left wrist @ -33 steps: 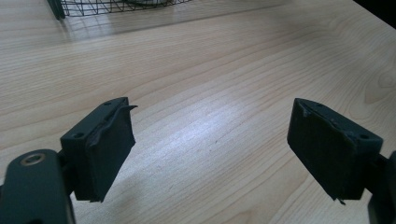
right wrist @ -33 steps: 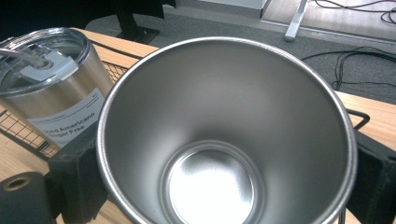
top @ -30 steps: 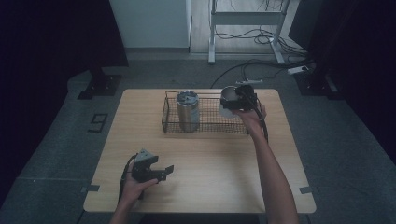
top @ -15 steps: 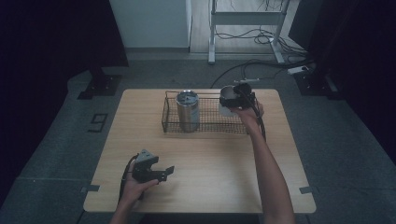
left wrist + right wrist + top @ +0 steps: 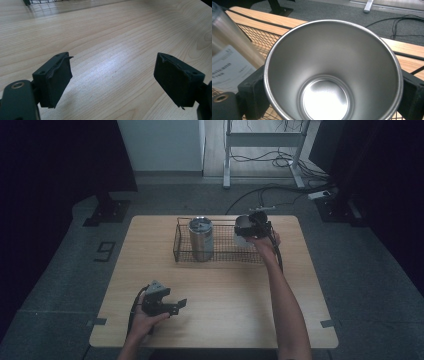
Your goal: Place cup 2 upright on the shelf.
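My right gripper [image 5: 248, 228] is shut on a steel cup [image 5: 242, 226], held over the right end of a black wire basket [image 5: 220, 249] at the back of the table. In the right gripper view the cup [image 5: 332, 75] is empty, its mouth toward the camera, with a black jaw on each side. A taller steel tumbler [image 5: 200, 238] with a lid and a label stands upright in the basket's left part; the tumbler [image 5: 229, 55] leans into view beside the cup. My left gripper [image 5: 172, 306] rests open near the front left of the table, nothing between its fingers [image 5: 56, 77].
The wooden table [image 5: 220, 295] has bare room in front of the basket. Cables [image 5: 260, 195] and a metal stand's legs lie on the floor behind the table. The person's right forearm [image 5: 282, 305] stretches across the table's right half.
The right gripper has carried the cup slightly left, over the basket's right end. The left gripper has stayed in place.
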A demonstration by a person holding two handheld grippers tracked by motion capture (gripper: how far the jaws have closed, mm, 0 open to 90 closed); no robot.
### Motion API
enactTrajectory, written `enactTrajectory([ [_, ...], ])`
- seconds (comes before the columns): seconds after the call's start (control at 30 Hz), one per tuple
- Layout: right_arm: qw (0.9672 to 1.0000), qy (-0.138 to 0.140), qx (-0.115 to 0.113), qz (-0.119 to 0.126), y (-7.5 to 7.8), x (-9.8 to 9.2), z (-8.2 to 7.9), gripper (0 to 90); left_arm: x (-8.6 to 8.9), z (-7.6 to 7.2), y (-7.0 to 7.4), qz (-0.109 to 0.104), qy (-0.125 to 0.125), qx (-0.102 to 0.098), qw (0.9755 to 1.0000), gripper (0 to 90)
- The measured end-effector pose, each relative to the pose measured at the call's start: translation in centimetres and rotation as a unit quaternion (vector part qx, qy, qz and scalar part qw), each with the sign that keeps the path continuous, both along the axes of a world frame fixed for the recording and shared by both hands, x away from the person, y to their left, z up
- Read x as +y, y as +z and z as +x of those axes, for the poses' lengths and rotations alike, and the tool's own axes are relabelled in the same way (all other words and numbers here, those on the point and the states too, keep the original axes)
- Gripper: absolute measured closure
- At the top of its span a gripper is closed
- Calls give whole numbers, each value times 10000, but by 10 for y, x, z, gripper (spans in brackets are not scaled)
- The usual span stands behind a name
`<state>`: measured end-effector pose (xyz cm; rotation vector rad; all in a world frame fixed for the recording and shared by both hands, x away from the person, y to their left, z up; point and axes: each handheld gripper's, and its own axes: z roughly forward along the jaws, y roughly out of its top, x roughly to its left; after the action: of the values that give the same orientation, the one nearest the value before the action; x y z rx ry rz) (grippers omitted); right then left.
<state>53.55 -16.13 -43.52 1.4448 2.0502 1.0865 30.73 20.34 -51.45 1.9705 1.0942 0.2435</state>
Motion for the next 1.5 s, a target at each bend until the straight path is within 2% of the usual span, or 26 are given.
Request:
enactTrajectory([
  [0.3, 9998, -1, 179, -104, -14, 0, 5, 69, 0, 0, -1, 30, -30, 35, 10000, 149],
  [1.5, 9977, -22, 412, -542, -41, 9, 12, 68, -4, 0, -4, 69, -104, 79, 9999, 149],
])
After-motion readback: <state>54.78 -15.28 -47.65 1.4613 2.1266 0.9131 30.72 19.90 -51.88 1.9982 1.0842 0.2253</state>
